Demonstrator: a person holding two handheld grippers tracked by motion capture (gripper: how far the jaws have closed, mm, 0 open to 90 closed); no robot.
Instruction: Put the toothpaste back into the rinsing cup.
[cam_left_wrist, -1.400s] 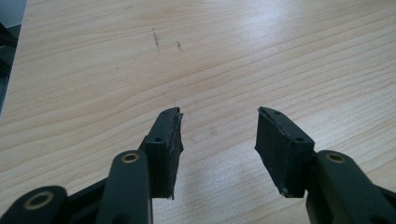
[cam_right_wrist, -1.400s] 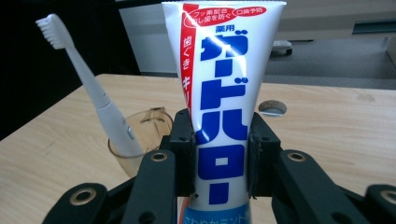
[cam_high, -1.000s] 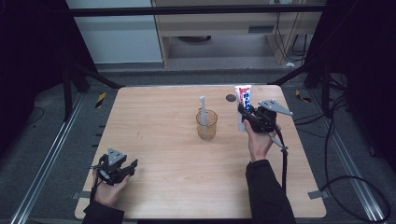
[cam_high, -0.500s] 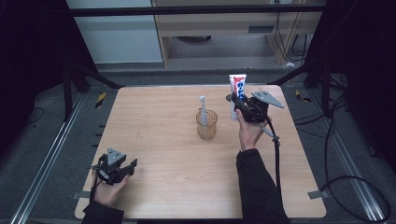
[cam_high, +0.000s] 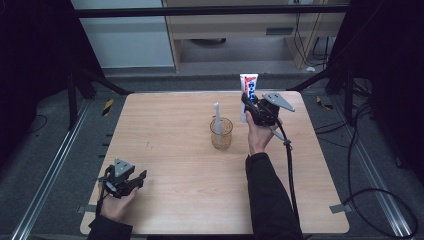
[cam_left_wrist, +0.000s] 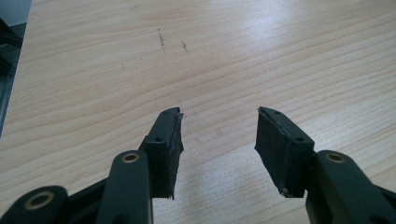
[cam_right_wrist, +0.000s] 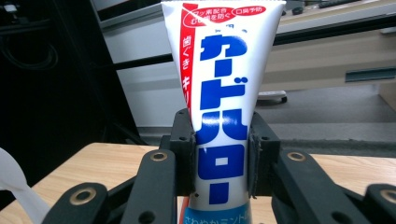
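The high view looks down over the whole table (cam_high: 165, 135); both gripper views sit close, sharing its wooden top

Surface: we see a light wooden table (cam_high: 175, 150) with plain grain and a few small dark marks near its left middle.
Standing on it: we find an amber glass cup (cam_high: 221, 134) near the centre, upright.
Inside the cup: a white toothbrush (cam_high: 217, 119) stands upright.
Underneath: grey floor.
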